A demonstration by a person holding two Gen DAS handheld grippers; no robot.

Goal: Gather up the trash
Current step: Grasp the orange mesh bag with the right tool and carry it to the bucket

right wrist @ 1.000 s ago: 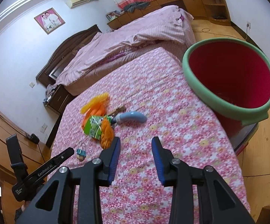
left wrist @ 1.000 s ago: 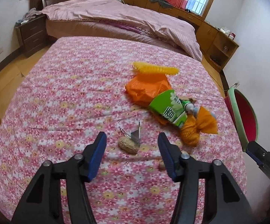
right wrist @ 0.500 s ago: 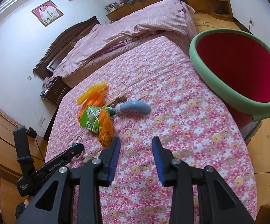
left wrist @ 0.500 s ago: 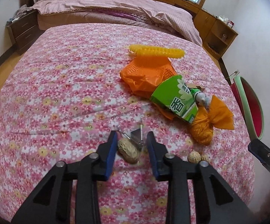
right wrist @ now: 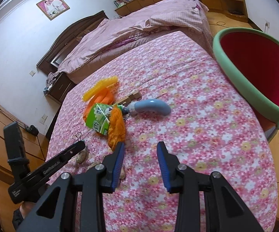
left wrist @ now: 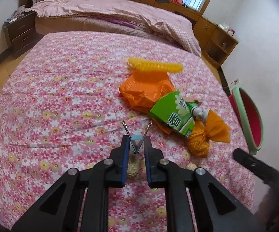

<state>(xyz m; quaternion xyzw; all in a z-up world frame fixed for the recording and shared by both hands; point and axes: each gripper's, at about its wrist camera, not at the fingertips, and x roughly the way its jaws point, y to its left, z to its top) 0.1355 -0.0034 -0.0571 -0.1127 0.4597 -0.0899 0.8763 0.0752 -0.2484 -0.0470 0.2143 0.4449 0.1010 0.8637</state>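
Two grippers working — left gripper jaws pinching binder clip, right gripper jaws half-open, empty — lifting straight avoids snagging bedspread.

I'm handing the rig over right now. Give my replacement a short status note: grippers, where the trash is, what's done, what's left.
Left gripper: shut on the small blue binder clip with wire handles, just above a peanut shell.
Right gripper: open, holding nothing, over the pink floral cloth.
Red bin with green rim: at the table's right edge; contents not visible.
Left: green carton, orange bags, yellow roller, blue curved handle, nut shells.
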